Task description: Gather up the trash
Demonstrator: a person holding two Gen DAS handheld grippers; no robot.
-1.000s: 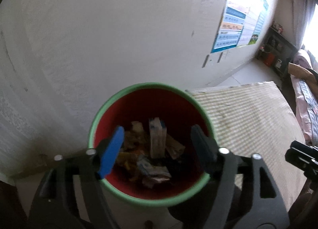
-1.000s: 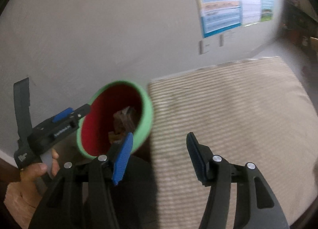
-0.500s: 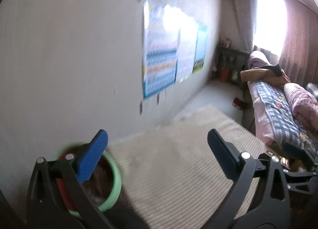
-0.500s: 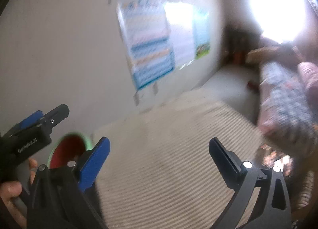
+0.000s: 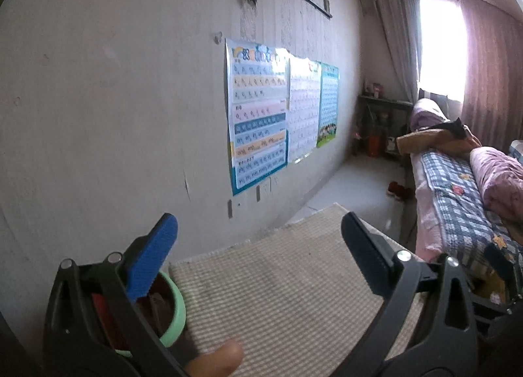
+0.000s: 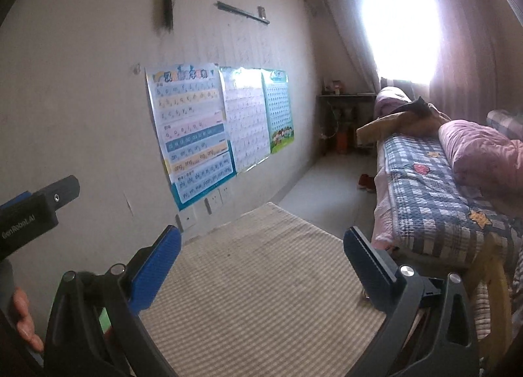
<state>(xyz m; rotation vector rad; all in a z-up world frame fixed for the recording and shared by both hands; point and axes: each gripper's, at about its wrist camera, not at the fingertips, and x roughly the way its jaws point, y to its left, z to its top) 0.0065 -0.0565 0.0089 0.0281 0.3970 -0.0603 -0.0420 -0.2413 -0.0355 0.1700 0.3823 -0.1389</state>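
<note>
With both grippers raised off the floor and aimed across the room, nothing is in hand: left gripper (image 5: 258,246) has jaws spread wide and empty, right gripper (image 6: 261,256) the same, only mat showing between the fingers. Bin (image 5: 173,315), green rim and red inside, sits on the floor by the wall at the mat's near corner, half hidden behind the left gripper's blue pad; some scraps show inside it, contents otherwise hard to read. In the right view only a sliver of green shows low left, behind that gripper's frame. Mat (image 6: 261,295) looks bare in both views, no wrappers or paper on the striped part I can see. Floor past the mat, along the wall with the posters (image 6: 193,135), also looks bare apart from red shoes (image 6: 366,182) by the bed (image 6: 425,194). My read: trash is in the bin, the collecting looks done or nearly so. What's left, if anything, lies outside these views; can't rule out bits under the bed edge.
</note>
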